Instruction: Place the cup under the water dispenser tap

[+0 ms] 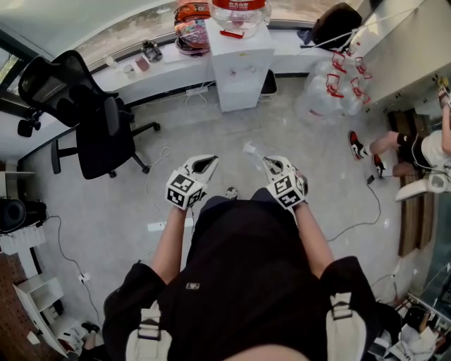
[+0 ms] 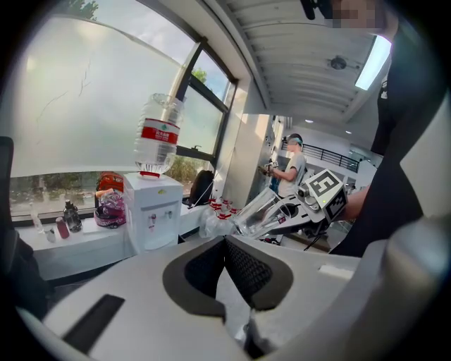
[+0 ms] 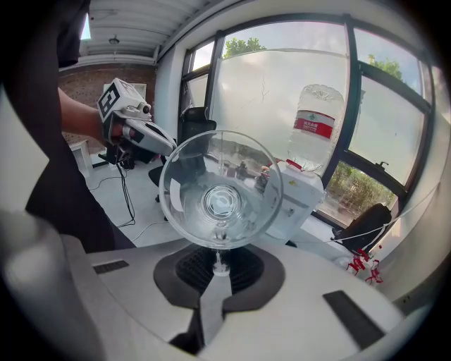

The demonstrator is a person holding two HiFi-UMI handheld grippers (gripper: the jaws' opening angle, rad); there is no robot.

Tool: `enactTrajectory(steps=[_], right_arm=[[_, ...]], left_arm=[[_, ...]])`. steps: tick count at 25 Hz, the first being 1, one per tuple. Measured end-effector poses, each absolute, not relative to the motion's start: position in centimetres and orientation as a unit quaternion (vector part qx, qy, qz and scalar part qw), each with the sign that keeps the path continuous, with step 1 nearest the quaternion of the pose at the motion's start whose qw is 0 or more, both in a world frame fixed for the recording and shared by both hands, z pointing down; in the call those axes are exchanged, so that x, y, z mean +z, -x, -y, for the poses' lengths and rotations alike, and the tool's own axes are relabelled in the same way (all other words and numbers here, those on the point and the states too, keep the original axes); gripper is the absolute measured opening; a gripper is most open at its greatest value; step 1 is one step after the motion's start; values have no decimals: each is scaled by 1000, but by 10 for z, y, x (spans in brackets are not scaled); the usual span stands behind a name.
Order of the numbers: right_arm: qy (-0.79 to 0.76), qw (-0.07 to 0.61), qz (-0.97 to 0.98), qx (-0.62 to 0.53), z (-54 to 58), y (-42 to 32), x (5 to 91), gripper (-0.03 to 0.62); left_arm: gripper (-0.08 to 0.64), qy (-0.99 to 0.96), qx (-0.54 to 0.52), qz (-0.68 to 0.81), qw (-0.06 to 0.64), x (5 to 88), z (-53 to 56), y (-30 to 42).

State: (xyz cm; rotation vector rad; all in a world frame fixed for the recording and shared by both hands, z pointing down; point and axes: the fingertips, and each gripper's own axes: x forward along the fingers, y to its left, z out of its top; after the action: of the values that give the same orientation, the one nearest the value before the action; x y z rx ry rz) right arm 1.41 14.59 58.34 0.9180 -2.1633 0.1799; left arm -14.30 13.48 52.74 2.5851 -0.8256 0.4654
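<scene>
A white water dispenser [image 1: 242, 62] with an upturned bottle [image 1: 239, 10] stands against the far window wall. It also shows in the left gripper view [image 2: 153, 211] and in the right gripper view [image 3: 301, 197]. My right gripper [image 1: 271, 163] [image 3: 215, 266] is shut on the edge of a clear plastic cup [image 3: 220, 190] [image 1: 254, 151], which tilts forward, well short of the dispenser. From the left gripper view the cup [image 2: 257, 211] and right gripper [image 2: 299, 209] sit to the right. My left gripper [image 1: 206, 163] [image 2: 227, 243] is shut and empty, beside the right one.
A black office chair [image 1: 91, 120] stands at the left. Bagged empty bottles [image 1: 331, 84] lie right of the dispenser. A seated person's legs [image 1: 384, 144] are at the right. Cables and a power strip [image 1: 165, 225] lie on the floor. Jars and bags [image 1: 192, 28] line the windowsill.
</scene>
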Motion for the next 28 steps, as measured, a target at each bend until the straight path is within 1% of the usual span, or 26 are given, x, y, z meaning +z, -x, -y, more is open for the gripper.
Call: enactTrajectory(steps=[9,15,28], right_arm=[[-344,386,853,71,-140,-15,591,3],[-327,388,858,72,-115,-17,597,3],[-291,389,870,82,-22,-54,607,3]], left_arm=[[0,-915,167,309,198,530,-132,147],[0,-904,174,329,213,539,-116,150],[0,-900,181,333,214,541,-16,88]])
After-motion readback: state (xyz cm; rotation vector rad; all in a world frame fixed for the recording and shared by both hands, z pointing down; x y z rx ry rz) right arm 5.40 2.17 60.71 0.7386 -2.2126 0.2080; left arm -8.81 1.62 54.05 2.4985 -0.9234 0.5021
